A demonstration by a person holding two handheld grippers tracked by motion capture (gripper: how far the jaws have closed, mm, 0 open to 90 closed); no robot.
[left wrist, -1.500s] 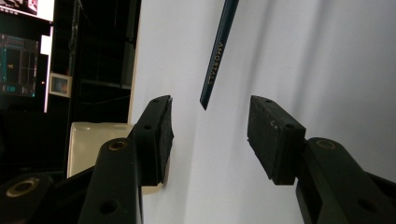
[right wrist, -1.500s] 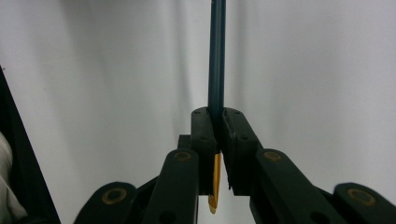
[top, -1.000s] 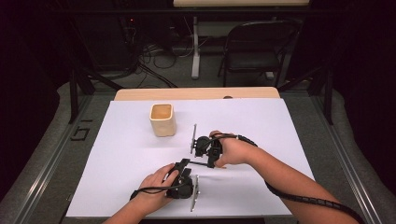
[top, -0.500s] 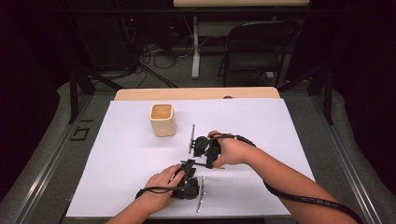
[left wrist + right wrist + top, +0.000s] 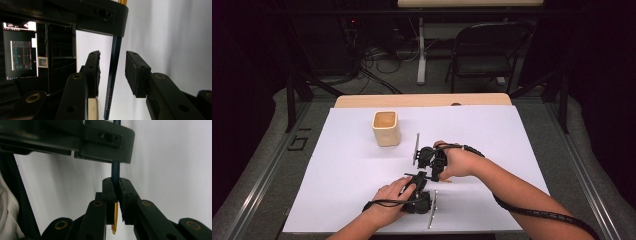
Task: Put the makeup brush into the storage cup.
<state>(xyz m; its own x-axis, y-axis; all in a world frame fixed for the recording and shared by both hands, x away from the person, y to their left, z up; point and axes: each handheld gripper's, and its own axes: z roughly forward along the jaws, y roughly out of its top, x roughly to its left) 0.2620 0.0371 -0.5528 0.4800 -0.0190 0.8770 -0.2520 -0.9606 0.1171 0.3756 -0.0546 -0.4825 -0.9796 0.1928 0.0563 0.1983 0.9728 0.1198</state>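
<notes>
A white sheet-covered table was seen from above, with a person's two forearms brought in from the near edge. A small, square-mouthed, cream-coloured cup was stood upright toward the far left of the sheet, well apart from both hands.

The right black two-jaw gripper was held near the middle of the table, pointed toward the person's left. In the right gripper view, its jaws were seen clamped tightly on a slim dark-blue pencil with a yellow-orange end. The blue shaft was run upward from between the pads, while the yellow-orange end was left protruding below them.

The left black two-jaw gripper was held just in front of the right one, close to the table's near edge, and was pointed away from the person. In the left gripper view, its jaws had just been closing around the same pencil. The shaft was placed between the two pads, nearer one of them, but a clear gap was still visible on either side, so the pencil was not gripped by this gripper.

The pencil was thus held off the sheet by the right gripper alone, between the two hands.
</notes>
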